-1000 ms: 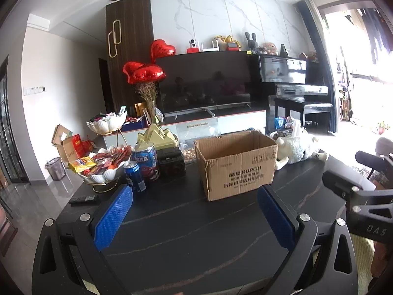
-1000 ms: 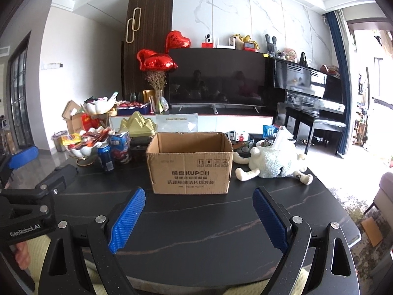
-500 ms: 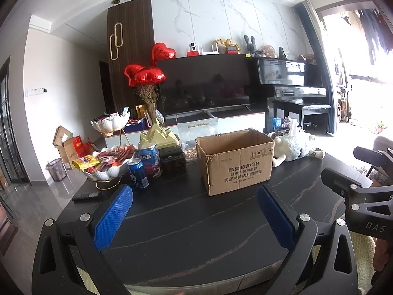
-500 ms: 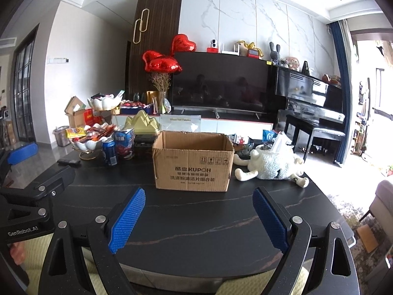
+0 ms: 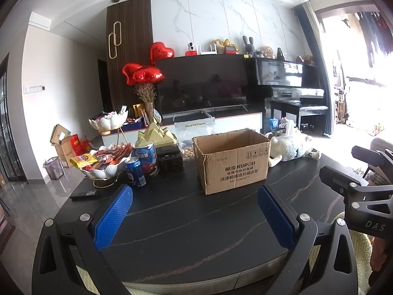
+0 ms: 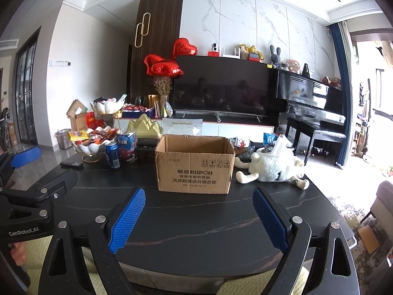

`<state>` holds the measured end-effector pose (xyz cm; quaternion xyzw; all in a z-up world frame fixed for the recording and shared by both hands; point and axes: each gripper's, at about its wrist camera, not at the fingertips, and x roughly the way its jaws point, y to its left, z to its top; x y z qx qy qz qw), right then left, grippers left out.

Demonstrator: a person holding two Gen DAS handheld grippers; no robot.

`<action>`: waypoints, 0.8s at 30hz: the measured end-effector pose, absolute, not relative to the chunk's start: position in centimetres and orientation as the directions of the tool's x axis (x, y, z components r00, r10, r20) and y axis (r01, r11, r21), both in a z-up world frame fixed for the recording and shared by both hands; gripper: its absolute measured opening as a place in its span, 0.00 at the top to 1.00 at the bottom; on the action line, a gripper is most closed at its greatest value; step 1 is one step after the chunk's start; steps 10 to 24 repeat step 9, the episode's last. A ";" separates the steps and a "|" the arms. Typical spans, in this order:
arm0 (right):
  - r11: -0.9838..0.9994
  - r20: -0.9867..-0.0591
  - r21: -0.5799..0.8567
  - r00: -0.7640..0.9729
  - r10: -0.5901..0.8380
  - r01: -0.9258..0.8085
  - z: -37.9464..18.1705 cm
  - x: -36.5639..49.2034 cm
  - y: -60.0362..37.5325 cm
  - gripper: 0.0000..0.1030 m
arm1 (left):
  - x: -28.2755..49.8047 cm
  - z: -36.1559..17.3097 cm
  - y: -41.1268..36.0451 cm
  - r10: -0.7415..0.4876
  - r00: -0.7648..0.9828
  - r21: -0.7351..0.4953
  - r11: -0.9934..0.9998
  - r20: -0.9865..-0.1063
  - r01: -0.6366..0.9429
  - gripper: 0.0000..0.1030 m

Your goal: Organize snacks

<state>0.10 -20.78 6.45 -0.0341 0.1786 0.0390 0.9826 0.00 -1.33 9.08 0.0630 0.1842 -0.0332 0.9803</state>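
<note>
An open brown cardboard box (image 5: 231, 162) (image 6: 194, 163) stands on the black table (image 5: 186, 218). A white bowl of snack packets (image 5: 103, 159) (image 6: 94, 140) sits at the far left, with a blue can (image 5: 135, 172) (image 6: 113, 154) and a blue snack canister (image 5: 147, 157) beside it. My left gripper (image 5: 194, 213) is open and empty over the table's near edge, well short of the box. My right gripper (image 6: 197, 215) is open and empty, also near the front edge. Each gripper shows in the other's view.
A black remote (image 5: 83, 193) lies at the table's left edge. A black box (image 5: 170, 158) and a gold mountain-shaped box (image 5: 157, 135) stand behind the can. A white plush sheep (image 6: 272, 169) lies right of the carton. A TV stand and piano are behind.
Both grippers have drawn back and risen, so the table's near edge now shows and the box looks farther away. Both stay open and empty.
</note>
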 end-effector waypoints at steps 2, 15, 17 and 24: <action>0.994 -0.354 -0.052 0.933 0.067 -0.091 6.5 0.1 -20.7 0.12 | -0.2 9.3 -1.4 -0.035 0.935 0.119 0.989 -0.354 0.083 0.00; 0.995 -0.360 -0.051 0.931 0.067 -0.091 6.3 0.1 -20.4 0.12 | 0.0 9.6 -1.2 -0.025 0.939 0.124 0.990 -0.343 0.071 0.00; 0.995 -0.360 -0.051 0.931 0.067 -0.091 6.3 0.1 -20.4 0.12 | 0.0 9.6 -1.2 -0.025 0.939 0.124 0.990 -0.343 0.071 0.00; 0.995 -0.360 -0.051 0.931 0.067 -0.091 6.3 0.1 -20.4 0.12 | 0.0 9.6 -1.2 -0.025 0.939 0.124 0.990 -0.343 0.071 0.00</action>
